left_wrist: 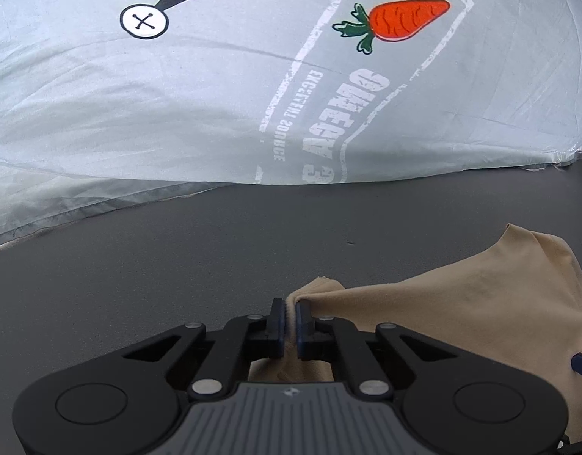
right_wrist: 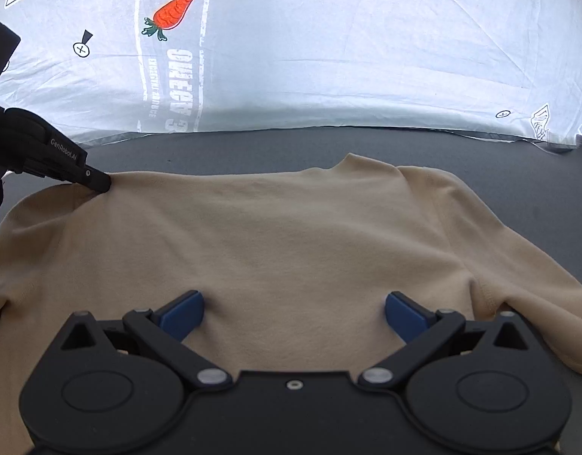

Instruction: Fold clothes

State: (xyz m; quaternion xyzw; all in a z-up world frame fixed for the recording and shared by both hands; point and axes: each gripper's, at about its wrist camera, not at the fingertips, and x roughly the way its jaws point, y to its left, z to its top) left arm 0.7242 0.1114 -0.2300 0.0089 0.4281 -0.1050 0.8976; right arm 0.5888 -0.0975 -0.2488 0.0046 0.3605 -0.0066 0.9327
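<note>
A beige long-sleeved top [right_wrist: 275, 235] lies spread on the dark grey table, its collar toward the far side. My left gripper [left_wrist: 289, 305] is shut on a pinch of the beige top [left_wrist: 461, 303] at its far left edge; from the right wrist view the left gripper [right_wrist: 101, 185] bites the cloth at the left shoulder. My right gripper [right_wrist: 294, 305] hovers over the middle of the garment, open wide, its blue pads [right_wrist: 184, 313] apart with only flat cloth below.
Beyond the dark grey table [left_wrist: 177, 258] hangs a pale printed sheet [left_wrist: 215, 87] with an orange carrot [left_wrist: 400, 19] and white lettering; its hem rests along the table's far edge. Bare tabletop [right_wrist: 537, 189] lies to the right of the garment.
</note>
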